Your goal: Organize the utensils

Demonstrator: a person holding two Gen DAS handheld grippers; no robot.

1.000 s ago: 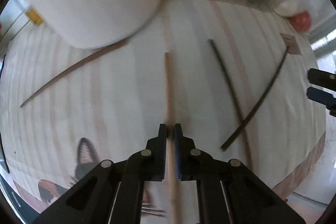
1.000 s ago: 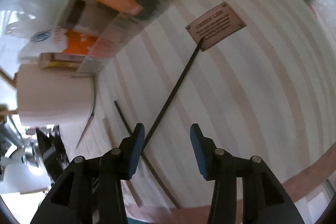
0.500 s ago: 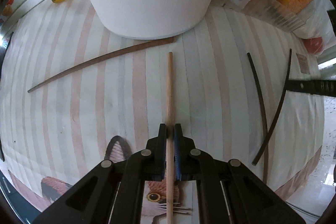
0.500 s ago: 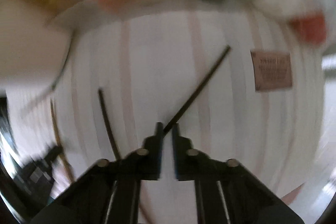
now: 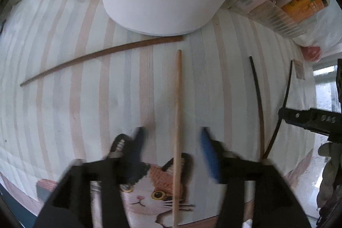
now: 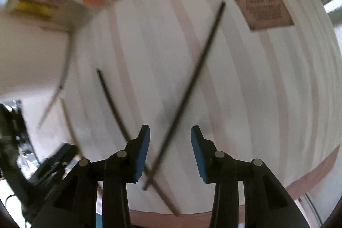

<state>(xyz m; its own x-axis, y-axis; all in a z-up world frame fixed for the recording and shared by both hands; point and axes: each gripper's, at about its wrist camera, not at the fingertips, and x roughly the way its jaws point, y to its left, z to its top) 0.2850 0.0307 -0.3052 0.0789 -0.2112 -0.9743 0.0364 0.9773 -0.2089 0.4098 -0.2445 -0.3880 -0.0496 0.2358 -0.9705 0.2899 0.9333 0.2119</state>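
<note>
Left wrist view: four chopsticks on the striped cloth (image 5: 64,116), one light wooden chopstick (image 5: 177,121), one dark brown chopstick (image 5: 102,52), two black. The left gripper (image 5: 172,142) points down, jaws just opened wide, the light stick lying free between them. Right wrist view: the right gripper (image 6: 170,142), just opened, straddles one of two crossed black chopsticks (image 6: 188,87); everything is blurred.

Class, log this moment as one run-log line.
left hand-held gripper: just opened, light chopstick released | right hand-held gripper: just opened over black chopstick
</note>
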